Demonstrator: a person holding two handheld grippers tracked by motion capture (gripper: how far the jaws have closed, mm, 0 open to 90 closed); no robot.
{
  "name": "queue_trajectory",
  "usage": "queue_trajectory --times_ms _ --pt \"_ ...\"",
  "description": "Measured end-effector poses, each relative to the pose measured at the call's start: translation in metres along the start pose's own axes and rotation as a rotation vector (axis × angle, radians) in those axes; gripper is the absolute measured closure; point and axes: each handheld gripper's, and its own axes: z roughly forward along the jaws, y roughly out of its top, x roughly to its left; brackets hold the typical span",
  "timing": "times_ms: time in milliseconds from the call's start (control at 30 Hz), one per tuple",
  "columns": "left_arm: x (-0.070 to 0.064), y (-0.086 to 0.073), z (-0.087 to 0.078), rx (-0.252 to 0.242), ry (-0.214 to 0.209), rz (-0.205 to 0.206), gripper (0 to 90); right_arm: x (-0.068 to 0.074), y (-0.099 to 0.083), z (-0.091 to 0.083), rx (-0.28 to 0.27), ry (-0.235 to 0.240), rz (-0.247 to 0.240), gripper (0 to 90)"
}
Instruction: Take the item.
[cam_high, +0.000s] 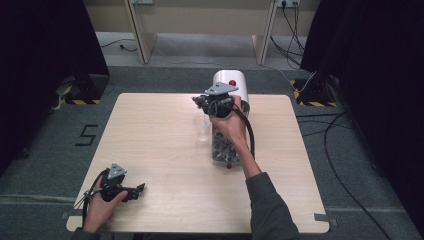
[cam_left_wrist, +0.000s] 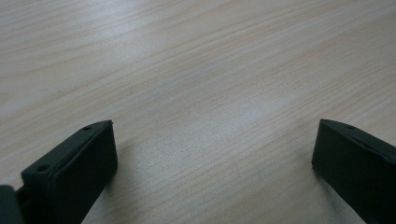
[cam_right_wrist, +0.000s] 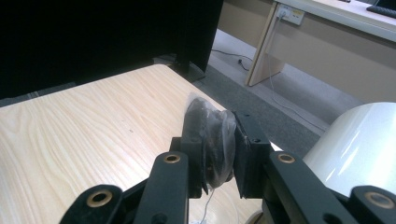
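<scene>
My right gripper (cam_high: 198, 102) hovers over the far middle of the table (cam_high: 165, 150). In the right gripper view, its jaws (cam_right_wrist: 218, 151) are shut on a small clear plastic packet (cam_right_wrist: 211, 127) with something dark inside. Below the right hand lies a clear container (cam_high: 223, 149) full of dark pieces, with a small clear cup (cam_high: 202, 127) to its left. My left gripper (cam_high: 139, 189) rests near the table's front left corner, held by a hand. Its jaws (cam_left_wrist: 212, 154) stand wide open with bare wood between them.
A white cylinder (cam_high: 230, 80) with a red knob stands at the table's far edge, just behind the right gripper, and appears in the right gripper view (cam_right_wrist: 359, 144) too. Cables run over the floor at the right. Dark curtains flank both sides.
</scene>
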Motion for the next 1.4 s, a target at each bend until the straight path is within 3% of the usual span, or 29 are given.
queue_trajectory --times_ms 733,1000,1400 --pt "0.000 0.000 0.000 0.000 0.000 0.000 0.0 0.006 -0.008 0.022 0.068 -0.030 -0.052 76.7" --pt "0.000 0.000 0.000 -0.001 0.000 -0.001 0.0 0.007 -0.018 0.031 0.099 -0.034 -0.052 76.8" --pt "0.000 0.000 0.000 -0.001 0.000 -0.001 0.0 0.011 -0.027 0.039 0.146 -0.057 -0.092 76.7"
